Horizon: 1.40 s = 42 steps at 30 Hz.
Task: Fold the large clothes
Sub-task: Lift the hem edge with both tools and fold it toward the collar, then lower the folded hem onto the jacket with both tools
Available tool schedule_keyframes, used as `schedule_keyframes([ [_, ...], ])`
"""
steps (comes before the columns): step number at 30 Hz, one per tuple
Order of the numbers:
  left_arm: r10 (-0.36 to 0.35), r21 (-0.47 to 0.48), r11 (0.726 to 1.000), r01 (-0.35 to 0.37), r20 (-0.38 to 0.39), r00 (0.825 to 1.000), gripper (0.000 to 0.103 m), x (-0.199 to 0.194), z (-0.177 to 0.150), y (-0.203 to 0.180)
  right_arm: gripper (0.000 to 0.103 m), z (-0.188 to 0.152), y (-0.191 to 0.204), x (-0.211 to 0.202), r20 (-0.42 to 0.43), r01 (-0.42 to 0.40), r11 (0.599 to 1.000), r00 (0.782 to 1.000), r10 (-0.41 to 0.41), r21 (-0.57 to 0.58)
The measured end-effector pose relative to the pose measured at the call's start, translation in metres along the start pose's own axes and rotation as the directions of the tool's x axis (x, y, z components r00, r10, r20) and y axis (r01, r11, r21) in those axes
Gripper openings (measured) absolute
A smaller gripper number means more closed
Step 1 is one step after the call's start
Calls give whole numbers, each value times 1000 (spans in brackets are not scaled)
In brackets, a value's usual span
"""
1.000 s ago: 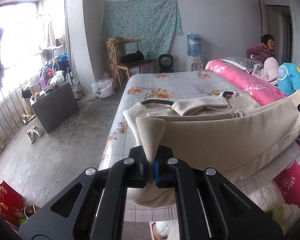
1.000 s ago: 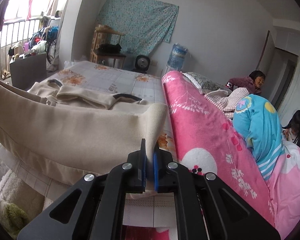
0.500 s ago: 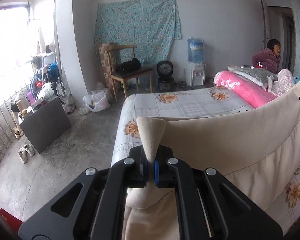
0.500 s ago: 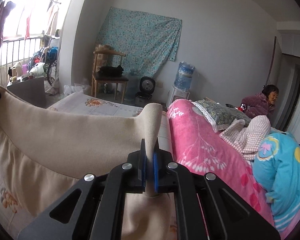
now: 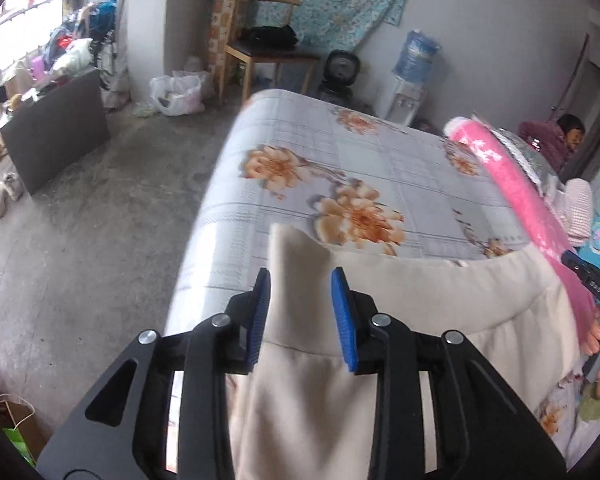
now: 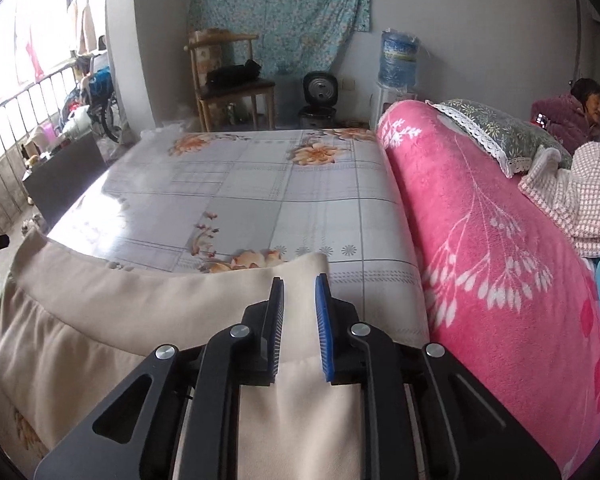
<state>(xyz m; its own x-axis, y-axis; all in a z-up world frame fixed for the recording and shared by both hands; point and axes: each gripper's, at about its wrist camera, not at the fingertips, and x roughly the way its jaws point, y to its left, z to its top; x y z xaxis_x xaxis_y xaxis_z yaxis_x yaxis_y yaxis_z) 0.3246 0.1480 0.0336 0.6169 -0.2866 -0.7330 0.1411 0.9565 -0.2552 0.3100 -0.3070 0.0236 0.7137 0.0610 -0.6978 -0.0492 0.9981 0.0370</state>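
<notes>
Ahead of you the bed [image 6: 260, 184] top is bare, free to its far end. On yr right the pink blanket [image 6: 480, 232] roll walls it off. Left edge drops to open floor [image 5: 80, 240]; dark cabinet [image 5: 56, 128] well apart.

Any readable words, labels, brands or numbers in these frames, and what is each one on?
None can be read.
water bottle: its label is too blurred to read.
cardboard box: printed marks, too blurred to read.
fan heater: no legible marking.
</notes>
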Motion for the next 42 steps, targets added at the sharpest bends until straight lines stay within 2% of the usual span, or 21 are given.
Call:
schedule_keyframes([
  [1, -43, 5, 999, 43, -34, 999, 33, 4, -4, -6, 17, -2, 3, 3, -20, -21, 1000, 1000, 21, -4],
  [3, -69, 18, 997, 71, -97, 993, 33, 18, -10, -18, 17, -8, 8, 15, -79, -42, 999, 996, 42, -4],
  [5, -20, 14, 1000, 22, -158, 987, 33, 43, -21, -19, 17, -16, 1, 29, -150, -24, 999, 988, 28, 29],
  [7, 0, -6, 1000, -1, -145, 989, 33, 52, -30, -10, 13, -29, -18, 42, -214, 15, 996, 977, 3, 84],
  [9, 3, -40, 999, -9, -127, 992, 31, 43, -33, -2, 9, -36, -36, 30, -211, 19, 986, 977, 17, 165],
  [11, 38, -31, 999, -42, -121, 992, 31, 28, -37, 2, 4, -41, -36, 10, -203, 113, 985, 976, -85, 131],
  [13, 89, 19, 996, -88, -87, 992, 30, 6, -44, -2, 4, -46, -30, -17, -160, 117, 987, 982, -98, 111],
  [17, -34, 127, 991, 37, -30, 999, 40, -39, -66, -28, 4, -68, 3, -58, -111, 38, 999, 993, -35, 23],
  [18, -34, 159, 987, 39, -32, 999, 43, -42, -73, -35, 5, -78, 9, -59, -130, 30, 1000, 991, -29, 0],
  [20, 24, 212, 977, -10, -67, 997, 43, -33, -91, -44, 5, -95, 11, -48, -185, 54, 998, 981, -59, -31],
  [21, 61, 221, 975, -37, -103, 993, 44, -22, -98, -43, 5, -106, 5, -37, -226, 90, 995, 970, -96, -34],
  [22, 93, 204, 977, -59, -158, 983, 45, -9, -105, -36, 5, -113, -4, -29, -246, 86, 996, 965, -88, -17],
  [23, 59, 153, 988, -35, -156, 986, 46, -8, -106, -26, 5, -116, -12, -29, -237, 57, 998, 970, -48, 29],
  [24, 65, 120, 992, -47, -150, 987, 46, -14, -103, -21, 5, -114, -15, -34, -232, 62, 996, 971, -47, 56],
  [26, 109, 102, 990, -99, -96, 989, 42, -35, -99, -16, 5, -112, -5, -48, -215, 124, 992, 970, -117, 18],
  [28, 75, 93, 993, -71, -43, 996, 43, -56, -101, -13, 11, -118, 6, -63, -176, 157, 987, 971, -161, -34],
  [30, 59, 94, 994, -56, -22, 998, 44, -67, -110, -11, 23, -131, 8, -66, -181, 152, 988, 971, -156, -37],
  [34, 108, 70, 993, -100, -126, 986, 44, -44, -130, 3, 24, -149, -2, -64, -172, 131, 991, 977, -128, 5],
  [35, 98, 49, 994, -93, -109, 989, 43, -49, -131, 5, 24, -145, -2, -67, -181, 144, 989, 974, -137, 24],
  [39, 102, 108, 989, -106, 41, 994, 43, -92, -130, -14, 24, -136, 23, -87, -158, 201, 979, 966, -203, -30],
  [42, 39, 176, 983, -49, 58, 998, 44, -97, -133, -41, 27, -130, 51, -94, -116, 97, 995, 988, -97, -9],
])
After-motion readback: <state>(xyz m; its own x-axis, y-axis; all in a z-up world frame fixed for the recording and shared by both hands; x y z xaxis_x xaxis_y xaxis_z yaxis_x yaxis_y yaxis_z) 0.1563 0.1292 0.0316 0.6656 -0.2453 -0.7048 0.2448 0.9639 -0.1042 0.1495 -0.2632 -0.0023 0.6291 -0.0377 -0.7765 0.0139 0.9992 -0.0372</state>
